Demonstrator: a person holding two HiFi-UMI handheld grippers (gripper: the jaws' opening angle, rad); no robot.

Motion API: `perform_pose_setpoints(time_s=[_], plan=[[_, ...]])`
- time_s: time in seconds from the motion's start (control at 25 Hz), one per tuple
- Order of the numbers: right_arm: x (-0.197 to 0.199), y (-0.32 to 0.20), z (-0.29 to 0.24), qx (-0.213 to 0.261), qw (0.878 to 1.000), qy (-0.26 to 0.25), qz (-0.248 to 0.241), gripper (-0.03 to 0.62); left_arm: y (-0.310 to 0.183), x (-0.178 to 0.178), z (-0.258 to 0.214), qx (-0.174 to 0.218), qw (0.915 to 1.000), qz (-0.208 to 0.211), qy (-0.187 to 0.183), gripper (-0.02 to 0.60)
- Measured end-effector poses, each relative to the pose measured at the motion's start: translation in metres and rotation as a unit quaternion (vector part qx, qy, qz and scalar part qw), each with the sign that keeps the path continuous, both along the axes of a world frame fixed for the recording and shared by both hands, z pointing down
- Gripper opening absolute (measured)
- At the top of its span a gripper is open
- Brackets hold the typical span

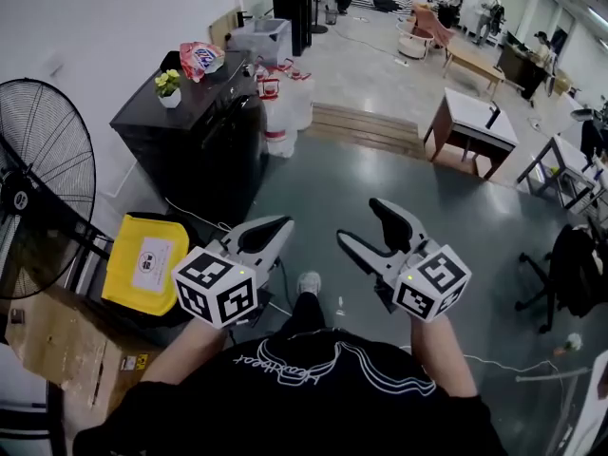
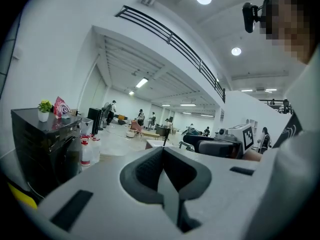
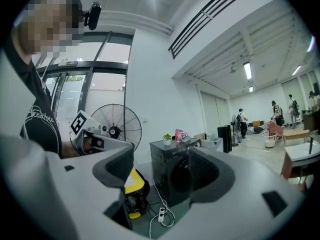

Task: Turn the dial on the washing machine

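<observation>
The black front-loading washing machine [image 1: 195,136] stands against the white wall at the upper left, well ahead of both grippers; it also shows in the left gripper view [image 2: 45,149] and between the right gripper's jaws [image 3: 175,176]. I cannot make out its dial. My left gripper [image 1: 278,227] is held in front of the person's chest with its jaws together and nothing in them [image 2: 162,151]. Beside it, my right gripper [image 1: 363,223] has its jaws spread apart and empty [image 3: 160,159]. Both hang in the air, touching nothing.
A small potted plant [image 1: 168,85] and a snack bag [image 1: 201,60] sit on top of the machine. A large floor fan [image 1: 38,188], a yellow bag [image 1: 152,259] and a cardboard box [image 1: 57,350] stand at the left. Detergent bottles [image 1: 280,103] are right of the machine; a desk [image 1: 475,126] lies farther right.
</observation>
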State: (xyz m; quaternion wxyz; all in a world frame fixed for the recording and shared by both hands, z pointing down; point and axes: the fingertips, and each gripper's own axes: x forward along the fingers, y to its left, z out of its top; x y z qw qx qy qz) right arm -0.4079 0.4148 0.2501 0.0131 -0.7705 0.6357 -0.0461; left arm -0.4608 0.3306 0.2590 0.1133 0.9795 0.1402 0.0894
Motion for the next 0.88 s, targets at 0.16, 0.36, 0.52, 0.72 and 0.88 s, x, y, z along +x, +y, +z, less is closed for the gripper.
perform_pose_setpoints(time_s=[0.16, 0.36, 0.52, 0.72, 0.88], plan=[[0.063, -0.043, 0.008, -0.007, 1.000, -0.006, 0.002, 0.370, -0.045, 0.064, 0.010, -0.008, 0.9999, -0.006, -0.010, 0.005], [0.158, -0.102, 0.001, -0.016, 1.000, -0.005, -0.001, 0.388, -0.109, 0.162, 0.009, -0.017, 0.9994, -0.025, -0.016, 0.005], [0.238, -0.145, 0.002, -0.016, 1.000, -0.014, 0.006, 0.391, -0.159, 0.241, 0.014, -0.028, 0.9985, -0.042, -0.024, 0.005], [0.312, -0.193, 0.015, -0.026, 0.999, -0.020, -0.002, 0.396, -0.217, 0.316, 0.025, -0.029, 0.9966, -0.071, -0.027, 0.005], [0.348, -0.219, 0.029, -0.035, 0.999, -0.026, -0.014, 0.396, -0.245, 0.351, 0.035, -0.039, 0.9944, -0.093, -0.032, 0.005]])
